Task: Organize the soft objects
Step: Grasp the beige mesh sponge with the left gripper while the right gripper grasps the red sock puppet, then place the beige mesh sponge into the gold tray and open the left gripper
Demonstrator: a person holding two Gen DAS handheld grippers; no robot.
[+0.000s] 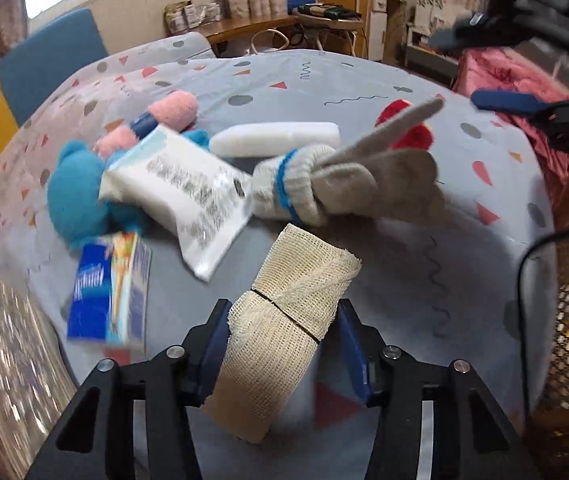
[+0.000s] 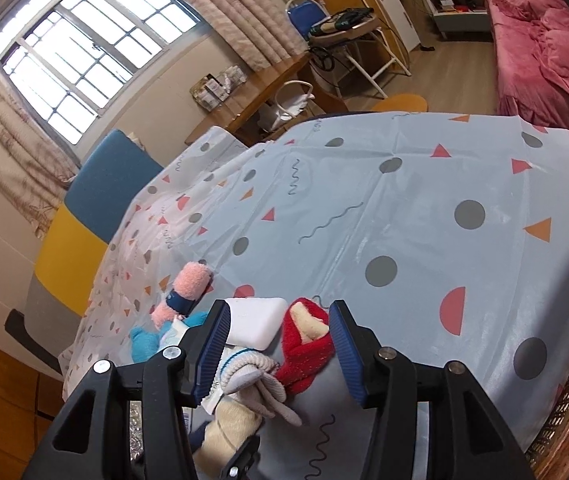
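1. The left gripper [image 1: 284,344] has its blue fingers [image 1: 214,348] clenched on a beige gauze roll [image 1: 284,316] bound by a thin black band; the left finger presses its side, and the roll tilts up and away between them.
2. The right gripper [image 2: 280,348] hangs released above the pile, nothing pressed between its fingers [image 2: 344,344].
3. On the worktop [image 1: 364,76], under a pale blue patterned cloth, the soft things lie clustered: a grey knitted glove [image 1: 364,176] with a blue-striped cuff, a red plush item [image 1: 408,128] behind it, a white sponge block [image 1: 276,138], a white plastic packet [image 1: 188,196], a blue plush toy [image 1: 72,192] and a pink rolled towel [image 1: 164,116].
4. A blue tissue pack [image 1: 108,296] stands just left of the gauze roll.
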